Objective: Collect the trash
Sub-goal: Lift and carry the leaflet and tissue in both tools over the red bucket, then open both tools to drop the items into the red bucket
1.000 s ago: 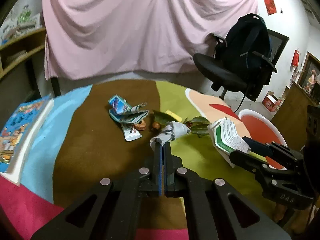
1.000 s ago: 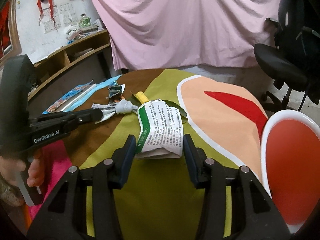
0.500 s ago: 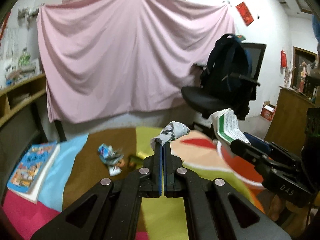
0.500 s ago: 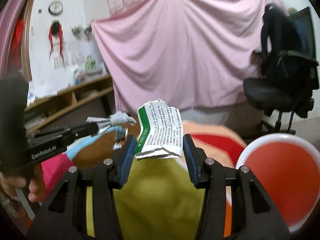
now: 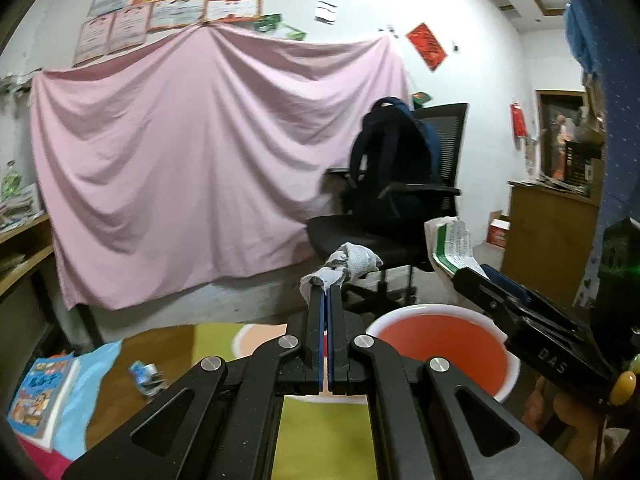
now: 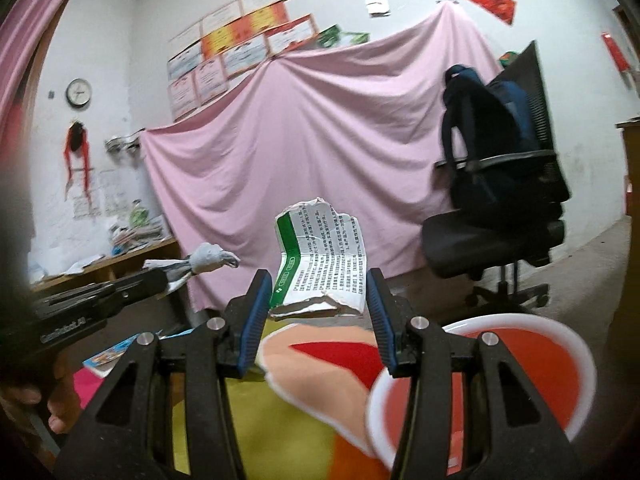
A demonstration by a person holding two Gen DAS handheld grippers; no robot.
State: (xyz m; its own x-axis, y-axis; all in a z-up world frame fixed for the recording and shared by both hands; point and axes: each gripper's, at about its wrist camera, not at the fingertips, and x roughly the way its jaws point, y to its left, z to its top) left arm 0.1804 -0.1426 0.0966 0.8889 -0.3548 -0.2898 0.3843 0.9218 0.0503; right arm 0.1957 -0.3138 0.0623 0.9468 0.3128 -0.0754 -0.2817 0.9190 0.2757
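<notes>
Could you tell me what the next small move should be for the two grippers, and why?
Probably carry both loads over the red bin and let go. The left gripper is shut on a crumpled paper wad, the right gripper clamps a torn green-and-white carton, and both pieces are off the table, near the bin.

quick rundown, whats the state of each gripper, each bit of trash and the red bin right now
left gripper: shut on the crumpled paper wad, held in the air
crumpled paper wad: pinched at one end, off the table
right gripper: shut on the flattened carton
flattened carton: crushed, torn, held between the pads
red bin: open, nothing visible inside
blue wrapper: lying on the table
</notes>
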